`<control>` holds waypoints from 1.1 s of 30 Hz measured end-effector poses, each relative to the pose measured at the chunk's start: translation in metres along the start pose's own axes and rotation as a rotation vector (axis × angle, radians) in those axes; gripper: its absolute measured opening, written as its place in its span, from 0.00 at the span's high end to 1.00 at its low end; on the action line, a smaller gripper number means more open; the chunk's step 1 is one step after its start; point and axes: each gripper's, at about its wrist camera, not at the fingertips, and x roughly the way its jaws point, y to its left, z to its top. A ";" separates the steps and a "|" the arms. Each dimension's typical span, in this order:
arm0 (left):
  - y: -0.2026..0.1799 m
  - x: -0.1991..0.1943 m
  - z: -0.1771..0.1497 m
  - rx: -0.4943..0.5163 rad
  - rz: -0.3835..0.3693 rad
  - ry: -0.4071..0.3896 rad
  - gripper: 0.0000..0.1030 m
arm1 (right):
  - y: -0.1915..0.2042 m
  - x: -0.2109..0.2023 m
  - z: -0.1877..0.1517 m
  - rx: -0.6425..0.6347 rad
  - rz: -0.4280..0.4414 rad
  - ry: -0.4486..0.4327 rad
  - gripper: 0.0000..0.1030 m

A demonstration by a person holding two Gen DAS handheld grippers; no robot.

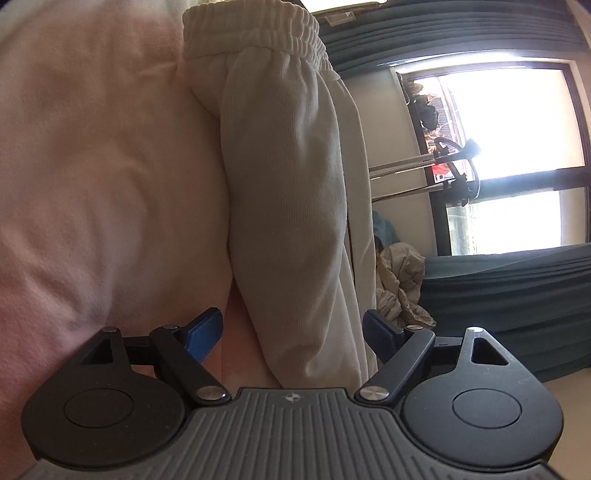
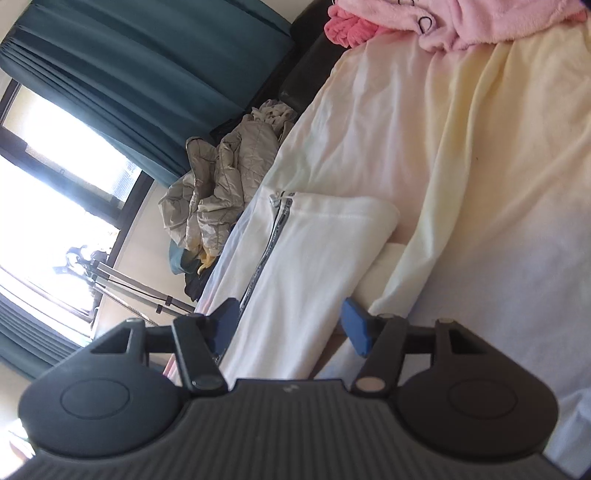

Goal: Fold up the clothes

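The left hand-held gripper point(image 1: 293, 334) has its blue pads point(image 1: 205, 334) spread wide, and the folded cream sweatpants point(image 1: 288, 192) run straight between them without either pad pressing the cloth. Ahead of it the garment stretches away to its elastic waistband point(image 1: 255, 29), lying on a pale pink bed sheet point(image 1: 92, 166) that fills the area to its left. To its right and beyond stand a window point(image 1: 509, 122) and dark teal curtains point(image 1: 517, 295).

The right hand-held gripper point(image 2: 291, 326) is likewise wide open, its pads flanking a white zippered garment point(image 2: 314, 258) that lies between them ungripped; the zipper point(image 2: 271, 240) runs near the left pad. Further ahead the cream bedding point(image 2: 480, 166) spreads out, with a pink fleece garment point(image 2: 461, 22) at the far end and a crumpled beige jacket point(image 2: 218, 177) off to the left.
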 end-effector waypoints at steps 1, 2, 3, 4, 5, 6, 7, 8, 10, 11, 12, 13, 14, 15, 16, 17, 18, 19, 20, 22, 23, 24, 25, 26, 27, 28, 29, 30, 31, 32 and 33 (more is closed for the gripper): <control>0.004 0.005 0.003 -0.022 -0.018 -0.011 0.18 | -0.003 0.005 -0.004 0.030 0.015 0.028 0.39; 0.008 0.010 0.007 -0.044 -0.036 -0.022 0.18 | -0.005 0.011 -0.007 0.054 0.029 0.055 0.39; 0.010 0.017 0.010 -0.063 -0.049 -0.025 0.18 | -0.005 0.019 -0.010 0.070 0.036 0.080 0.38; 0.013 0.025 0.013 -0.078 -0.055 -0.029 0.19 | -0.005 0.026 -0.012 0.083 0.042 0.103 0.38; 0.014 0.031 0.015 -0.086 -0.060 -0.033 0.20 | -0.003 0.034 -0.013 0.084 0.039 0.119 0.37; 0.015 0.038 0.018 -0.085 -0.064 -0.034 0.20 | -0.001 0.041 -0.014 0.082 0.034 0.133 0.37; 0.015 0.045 0.020 -0.074 -0.060 -0.033 0.21 | 0.000 0.047 -0.015 0.083 0.024 0.140 0.37; 0.015 0.052 0.022 -0.063 -0.056 -0.031 0.23 | 0.001 0.053 -0.015 0.085 0.013 0.144 0.37; 0.014 0.063 0.026 -0.035 -0.045 -0.036 0.26 | -0.001 0.064 -0.014 0.112 -0.002 0.119 0.37; 0.013 0.067 0.027 -0.021 -0.044 -0.038 0.26 | -0.002 0.069 -0.013 0.127 -0.010 0.105 0.37; 0.012 0.071 0.029 -0.007 -0.043 -0.041 0.27 | -0.003 0.073 -0.010 0.138 -0.013 0.075 0.37; 0.010 0.074 0.031 0.003 -0.039 -0.050 0.31 | -0.003 0.077 -0.007 0.145 -0.020 0.042 0.37; 0.010 0.076 0.033 0.011 -0.030 -0.059 0.37 | -0.003 0.083 -0.004 0.148 -0.033 0.011 0.38; 0.010 0.077 0.034 0.018 -0.023 -0.069 0.41 | -0.001 0.088 -0.002 0.140 -0.053 -0.015 0.40; 0.010 0.078 0.035 0.026 -0.016 -0.078 0.50 | 0.000 0.092 0.000 0.131 -0.074 -0.040 0.47; 0.011 0.079 0.035 0.028 -0.011 -0.085 0.58 | 0.004 0.098 0.002 0.099 -0.102 -0.067 0.50; 0.012 0.079 0.035 0.029 -0.005 -0.093 0.61 | 0.008 0.101 0.001 0.067 -0.120 -0.085 0.57; 0.012 0.077 0.034 0.027 -0.002 -0.104 0.68 | 0.012 0.103 -0.001 0.037 -0.137 -0.102 0.67; 0.011 0.076 0.033 0.027 -0.001 -0.113 0.74 | 0.015 0.102 -0.003 0.014 -0.138 -0.131 0.73; 0.008 0.070 0.032 0.019 -0.008 -0.129 0.78 | 0.023 0.095 -0.008 -0.029 -0.123 -0.196 0.83; 0.005 0.066 0.033 0.023 -0.019 -0.137 0.79 | 0.028 0.090 -0.010 -0.051 -0.126 -0.211 0.84; 0.000 0.061 0.033 0.041 -0.030 -0.146 0.80 | 0.033 0.085 -0.011 -0.071 -0.129 -0.224 0.85; -0.005 0.055 0.034 0.065 -0.047 -0.154 0.80 | 0.039 0.077 -0.011 -0.091 -0.132 -0.232 0.86; -0.008 0.049 0.034 0.077 -0.063 -0.155 0.80 | 0.042 0.066 -0.010 -0.100 -0.129 -0.236 0.86; -0.010 0.043 0.035 0.068 -0.081 -0.152 0.80 | 0.045 0.055 -0.010 -0.107 -0.125 -0.239 0.86; -0.010 0.037 0.036 0.055 -0.090 -0.150 0.81 | 0.048 0.044 -0.009 -0.113 -0.121 -0.242 0.87; -0.010 0.031 0.037 0.043 -0.099 -0.148 0.81 | 0.051 0.033 -0.009 -0.120 -0.116 -0.245 0.87; -0.009 0.024 0.037 0.040 -0.101 -0.150 0.81 | 0.053 0.022 -0.008 -0.127 -0.112 -0.249 0.87; -0.008 0.016 0.037 0.038 -0.103 -0.152 0.81 | 0.056 0.010 -0.008 -0.133 -0.108 -0.252 0.87; -0.006 0.008 0.037 0.037 -0.107 -0.145 0.81 | 0.053 -0.002 -0.010 -0.130 -0.112 -0.248 0.87; -0.004 0.000 0.037 0.037 -0.111 -0.137 0.81 | 0.048 -0.016 -0.012 -0.124 -0.118 -0.243 0.87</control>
